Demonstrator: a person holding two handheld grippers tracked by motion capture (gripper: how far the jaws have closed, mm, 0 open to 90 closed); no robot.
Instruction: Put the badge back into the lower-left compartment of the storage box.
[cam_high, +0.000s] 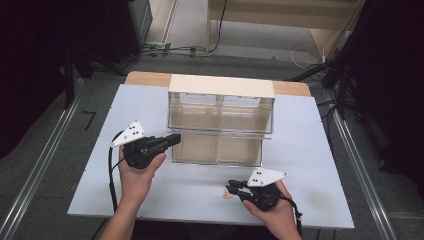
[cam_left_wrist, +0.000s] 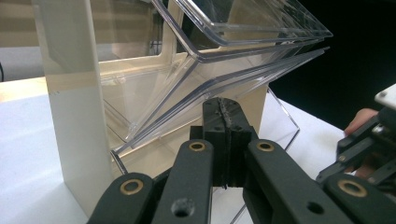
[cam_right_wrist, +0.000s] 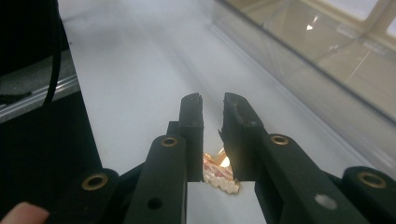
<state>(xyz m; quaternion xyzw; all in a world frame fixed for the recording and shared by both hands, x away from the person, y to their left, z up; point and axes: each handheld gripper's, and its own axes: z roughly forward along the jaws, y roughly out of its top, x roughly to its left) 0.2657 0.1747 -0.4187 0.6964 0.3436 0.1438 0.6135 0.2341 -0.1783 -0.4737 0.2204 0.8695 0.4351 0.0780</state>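
I am holding the left gripper (cam_left_wrist: 223, 109) with its jaws pressed flat together, nothing between them, the tips sitting just under the lip of the lower clear bin (cam_left_wrist: 219, 74) of the tilt-out organizer (cam_high: 221, 120); in the high view the same gripper (cam_high: 176, 138) is resting at the bin's front left corner. The bin is standing tilted out toward me, as is the one above it. I am holding the right gripper (cam_right_wrist: 212, 109) low over the white table (cam_high: 75, 165), jaws parted by a narrow gap, and a small pinkish-gold item (cam_right_wrist: 219, 175) is lying on the table under the jaw roots (too blurred and glary to identify; it shows as a pale speck (cam_high: 228, 195) just beside the jaws from above). It is not yet gripped, as far as I can tell. My reading: the step in hand is picking up that item while the left gripper is steadying the bin for loading. To do it well, I am planning to draw the right gripper back so the item sits between the pads rather than behind them, lower until the pads are touching the table, then close slowly on it. The left should be kept pressing lightly, since the clear plastic looks slick and the bin could swing shut.
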